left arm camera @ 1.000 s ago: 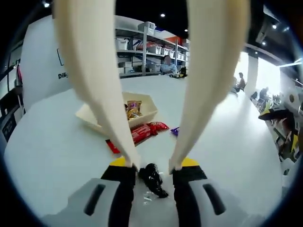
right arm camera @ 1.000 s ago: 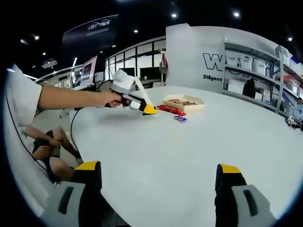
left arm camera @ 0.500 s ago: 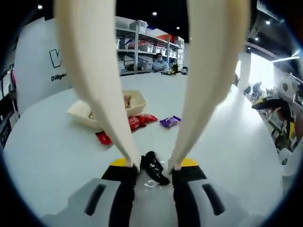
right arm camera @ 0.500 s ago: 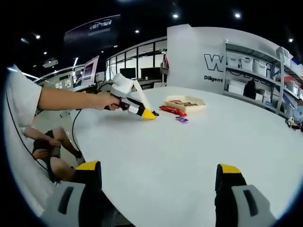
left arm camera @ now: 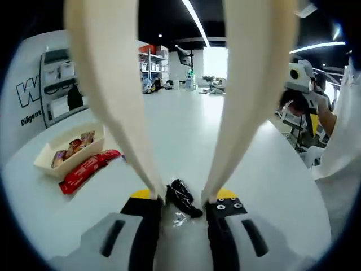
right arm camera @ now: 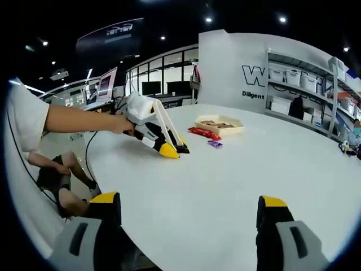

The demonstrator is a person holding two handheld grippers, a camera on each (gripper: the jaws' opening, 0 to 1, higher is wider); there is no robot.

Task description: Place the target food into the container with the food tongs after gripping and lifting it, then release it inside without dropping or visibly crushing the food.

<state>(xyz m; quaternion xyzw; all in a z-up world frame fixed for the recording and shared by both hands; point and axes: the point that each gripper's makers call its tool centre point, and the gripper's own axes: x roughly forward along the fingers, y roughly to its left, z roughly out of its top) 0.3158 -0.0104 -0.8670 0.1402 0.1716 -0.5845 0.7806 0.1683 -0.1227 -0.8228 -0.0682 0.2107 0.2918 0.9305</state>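
Tongs (left arm camera: 186, 113), two smooth cream tapering arms, clamped at their base in left gripper's (left arm camera: 183, 199) jaws | glossy red wrappers (left arm camera: 84, 169) touching shallow beige container (left arm camera: 67, 153) of snacks on matte white worktop (left arm camera: 265, 169) || right gripper view: right gripper (right arm camera: 186, 212) jaws wide, nothing between; small purple packet (right arm camera: 215, 144) near red wrappers beside tray.

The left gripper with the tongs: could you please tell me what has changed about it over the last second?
Seen from the right gripper view, the left gripper has swung away from the tray, back across the white table toward the person, and tipped lower. Its cream tongs remain held between the jaws. The tray, the red packet and the purple packet have not moved; the right gripper remains open.
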